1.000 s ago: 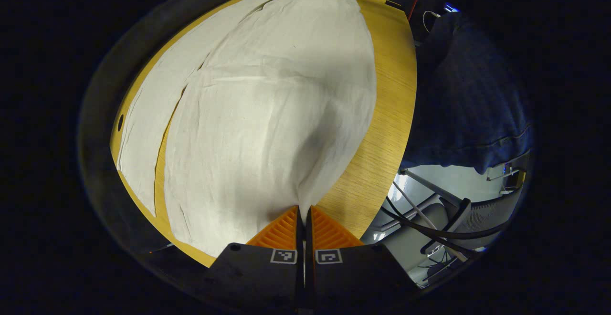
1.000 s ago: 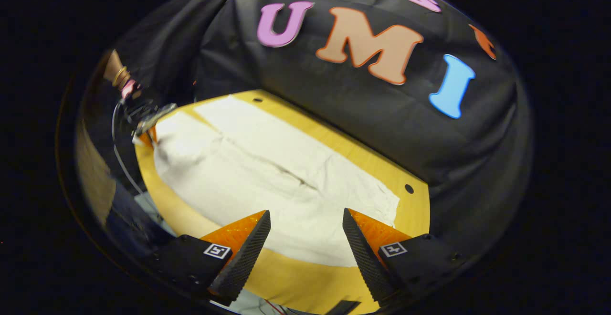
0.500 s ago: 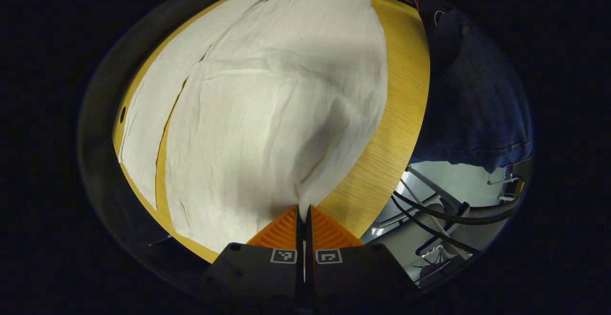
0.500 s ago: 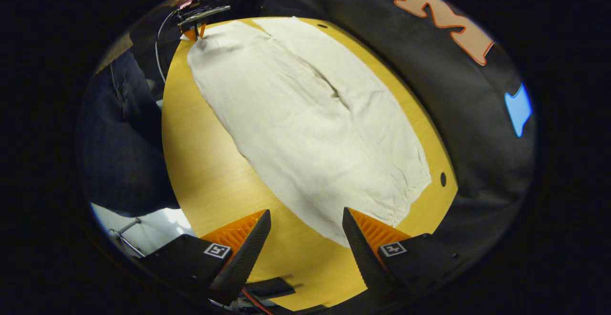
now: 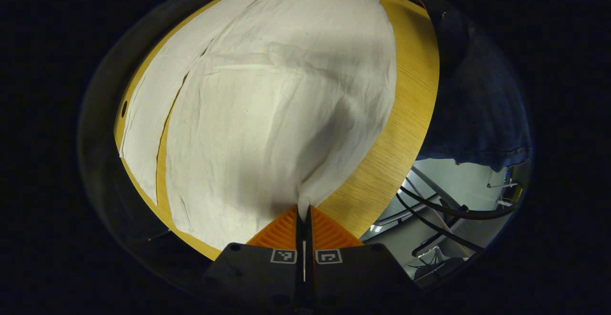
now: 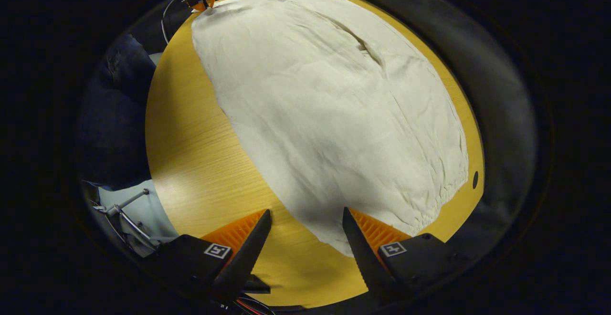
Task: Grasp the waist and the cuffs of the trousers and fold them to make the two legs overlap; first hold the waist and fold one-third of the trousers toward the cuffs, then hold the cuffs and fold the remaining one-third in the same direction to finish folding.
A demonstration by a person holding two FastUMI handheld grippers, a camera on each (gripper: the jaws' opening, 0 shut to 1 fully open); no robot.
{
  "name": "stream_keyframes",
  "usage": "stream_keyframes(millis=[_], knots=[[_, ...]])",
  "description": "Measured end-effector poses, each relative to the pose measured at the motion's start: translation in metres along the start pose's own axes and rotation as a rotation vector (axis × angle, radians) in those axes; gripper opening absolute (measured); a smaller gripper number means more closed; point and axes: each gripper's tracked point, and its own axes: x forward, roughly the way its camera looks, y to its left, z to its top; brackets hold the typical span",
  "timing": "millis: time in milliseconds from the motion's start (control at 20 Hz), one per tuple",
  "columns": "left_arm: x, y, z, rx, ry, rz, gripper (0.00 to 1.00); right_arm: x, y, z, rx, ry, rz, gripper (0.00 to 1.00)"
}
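Cream trousers [image 5: 267, 114] lie flat along a round wooden table [image 5: 405, 114], with a narrow gap between the two legs on the left of the left gripper view. My left gripper [image 5: 303, 210] is shut on the cuff corner of the nearer leg, which rises in a small peak to the fingers. In the right gripper view the trousers [image 6: 334, 105] run away from me, their gathered waist [image 6: 429, 205] at the lower right. My right gripper [image 6: 305, 217] is open above the near waist corner, one finger over cloth and one over bare table. The left gripper [image 6: 205, 4] shows at the far cuff.
A person in dark blue jeans [image 5: 477, 100] stands at the table's long edge. A chair base and cables [image 5: 444, 210] lie on the floor beyond that edge. A small hole [image 6: 475, 180] sits in the tabletop near the waist. A bare wood strip [image 6: 191, 152] runs beside the trousers.
The right gripper has tipped down from facing the wall and closed in on the waist end, still open. The left gripper keeps its hold on the cuff, barely shifted.
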Motion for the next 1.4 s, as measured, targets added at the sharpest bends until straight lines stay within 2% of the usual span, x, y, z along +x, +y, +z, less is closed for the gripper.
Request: stream_keyframes(millis=[50,100,200,300,350,450,500,550,700,850,1100,1150,1250,1400], knots=[[0.000,0.000,0.001,0.000,0.003,-0.001,0.00,0.004,0.003,0.000,0.000,0.005,0.029,0.98],[0.000,0.000,0.000,0.002,0.008,-0.002,0.00,0.006,0.006,0.000,-0.001,0.014,0.050,0.91],[-0.001,-0.001,0.000,0.003,0.014,-0.005,0.00,0.009,0.005,0.001,-0.005,0.029,0.073,0.89],[-0.001,0.000,-0.001,-0.001,0.015,-0.007,0.00,0.009,0.003,0.001,0.005,0.068,0.070,0.88],[-0.001,0.000,0.001,-0.001,0.013,-0.007,0.00,0.009,0.003,0.002,0.008,0.089,0.068,0.83],[-0.001,0.000,0.001,0.007,0.016,-0.013,0.00,0.012,-0.001,0.001,-0.005,0.128,0.057,0.83],[-0.001,-0.001,0.000,0.010,0.019,-0.018,0.00,0.011,-0.004,0.000,-0.011,0.142,0.048,0.67],[-0.001,-0.002,0.000,0.007,0.020,-0.022,0.00,0.012,-0.008,0.001,-0.017,0.147,0.033,0.66],[-0.001,-0.002,0.000,0.006,0.023,-0.036,0.00,0.013,-0.021,0.002,-0.022,0.139,-0.033,0.21],[0.000,-0.002,0.001,0.016,0.020,-0.040,0.00,0.015,-0.021,0.002,-0.017,0.141,-0.043,0.09],[0.000,-0.003,0.000,0.005,0.018,-0.040,0.00,0.012,-0.024,0.004,0.048,0.136,-0.054,0.02],[0.000,-0.002,0.000,-0.011,0.015,-0.035,0.00,0.011,-0.026,0.004,0.068,0.132,-0.074,0.00],[0.002,0.000,0.001,-0.064,-0.009,-0.009,0.00,0.011,-0.028,0.006,0.119,0.113,-0.120,0.02],[0.001,0.004,0.004,-0.131,-0.046,0.058,0.00,-0.002,-0.033,0.007,0.267,0.087,-0.204,0.02]])
